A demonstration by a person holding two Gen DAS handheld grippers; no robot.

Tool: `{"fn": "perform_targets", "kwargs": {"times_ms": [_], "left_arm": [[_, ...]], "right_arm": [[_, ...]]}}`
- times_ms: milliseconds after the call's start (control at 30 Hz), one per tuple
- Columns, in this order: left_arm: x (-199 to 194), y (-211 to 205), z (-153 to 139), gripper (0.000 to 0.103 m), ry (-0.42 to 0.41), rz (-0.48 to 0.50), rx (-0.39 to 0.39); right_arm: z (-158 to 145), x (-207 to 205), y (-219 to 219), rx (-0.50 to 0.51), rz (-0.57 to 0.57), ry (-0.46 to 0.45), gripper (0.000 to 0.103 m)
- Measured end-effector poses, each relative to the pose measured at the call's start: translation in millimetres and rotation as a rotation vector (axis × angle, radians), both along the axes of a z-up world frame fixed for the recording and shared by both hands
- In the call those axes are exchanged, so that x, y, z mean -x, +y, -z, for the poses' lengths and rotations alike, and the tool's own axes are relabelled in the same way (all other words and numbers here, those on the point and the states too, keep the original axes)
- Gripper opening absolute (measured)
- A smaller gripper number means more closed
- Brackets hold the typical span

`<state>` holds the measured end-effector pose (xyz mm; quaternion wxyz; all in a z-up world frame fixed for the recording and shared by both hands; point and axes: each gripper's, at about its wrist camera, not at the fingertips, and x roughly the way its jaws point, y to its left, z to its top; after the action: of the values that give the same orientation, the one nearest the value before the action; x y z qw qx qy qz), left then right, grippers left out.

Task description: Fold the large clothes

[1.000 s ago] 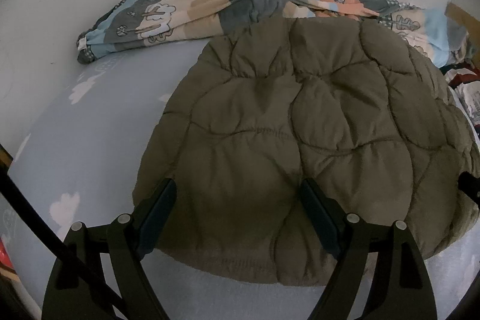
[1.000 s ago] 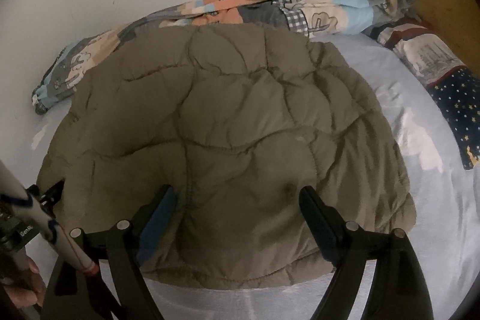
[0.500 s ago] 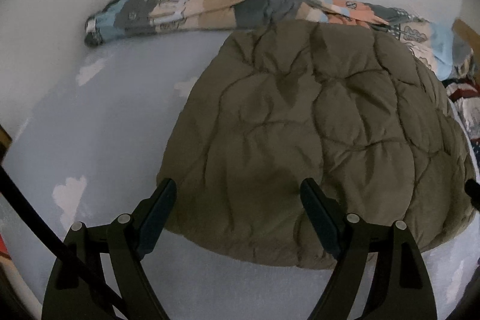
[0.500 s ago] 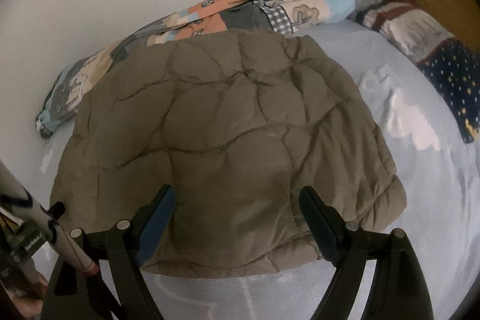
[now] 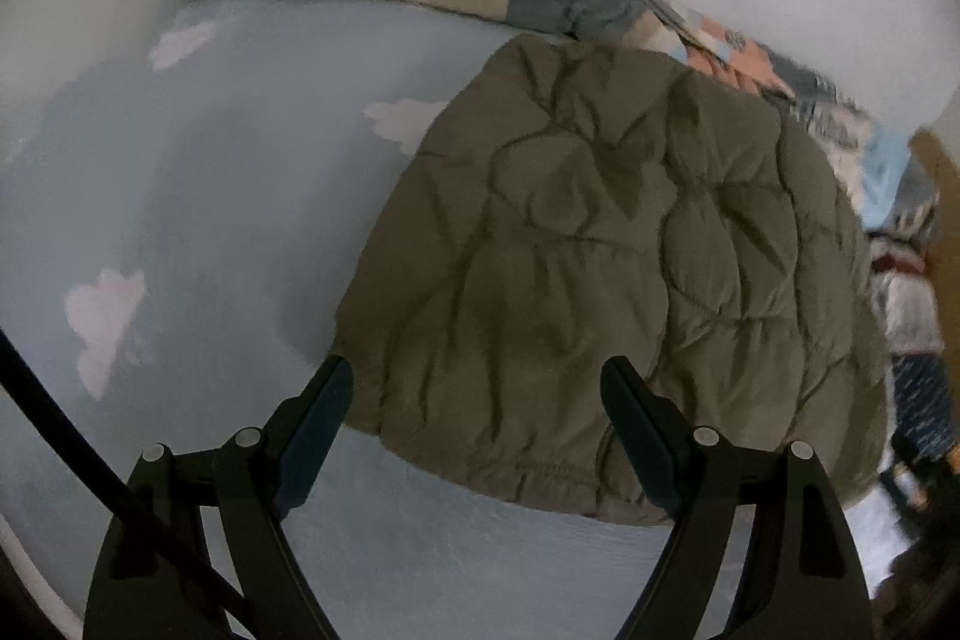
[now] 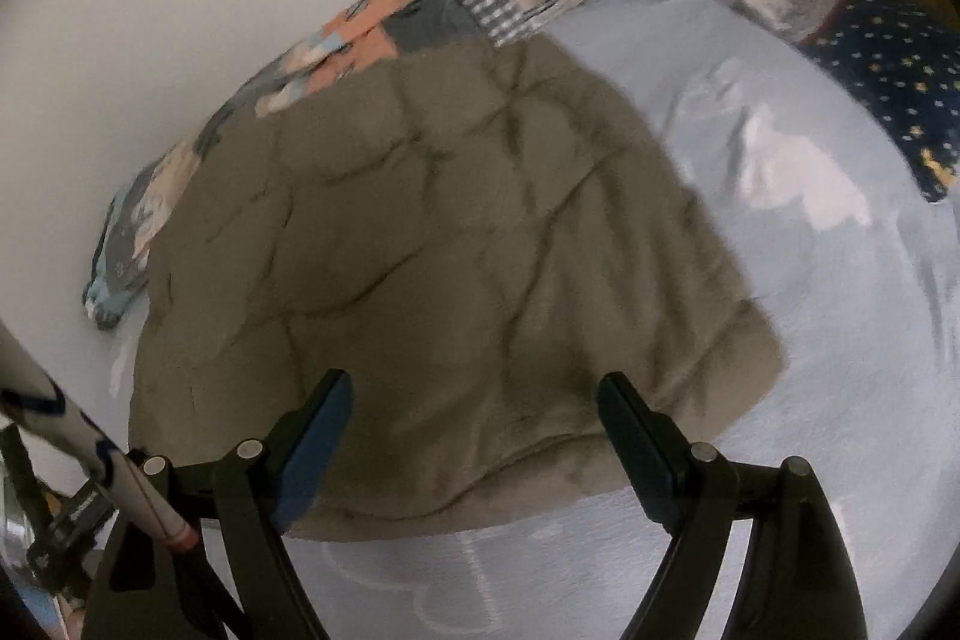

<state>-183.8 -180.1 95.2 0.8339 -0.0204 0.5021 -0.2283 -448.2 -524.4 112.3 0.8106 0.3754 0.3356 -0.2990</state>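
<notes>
Both grippers, left [image 5: 477, 394] & right [image 6: 474, 409], gape empty over the olive quilted jacket [image 5: 606, 274] lying flat on the bed [image 5: 210, 220]; probably pinch hem corners w/ both layers, then fold evenly.

My left gripper [image 5: 477, 400] has black arms with silver screw heads, dark blue pads [image 5: 318, 418] on its fingers, and a black cable [image 5: 90, 454] beside it. My right gripper [image 6: 474, 406] looks the same, beside a white rod [image 6: 90, 454] with blue marks and a red band.
</notes>
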Motion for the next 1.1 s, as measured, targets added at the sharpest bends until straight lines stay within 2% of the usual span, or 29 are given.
{"fn": "perform_targets", "kwargs": {"times_ms": [200, 333, 567, 833, 1100], "left_arm": [[-16.8, 37.3, 11.5, 0.084, 0.163, -0.077, 0.138], [-24.4, 59.7, 18.2, 0.084, 0.231, -0.127, 0.212], [-31.4, 78.1, 24.3, 0.084, 0.292, -0.171, 0.306], [-32.7, 71.5, 44.0, 0.084, 0.381, -0.177, 0.387], [-34.7, 59.7, 56.2, 0.084, 0.386, -0.191, 0.403]], "right_arm": [[5.8, 33.8, -14.9, -0.082, 0.084, -0.036, 0.088], [4.9, 48.4, -20.7, -0.101, 0.106, -0.045, 0.088], [10.6, 69.5, -29.4, -0.164, 0.165, -0.066, 0.088], [25.9, 99.0, -47.1, -0.271, 0.266, -0.122, 0.088], [51.5, 127.4, -64.5, -0.395, 0.370, -0.216, 0.088]]}}
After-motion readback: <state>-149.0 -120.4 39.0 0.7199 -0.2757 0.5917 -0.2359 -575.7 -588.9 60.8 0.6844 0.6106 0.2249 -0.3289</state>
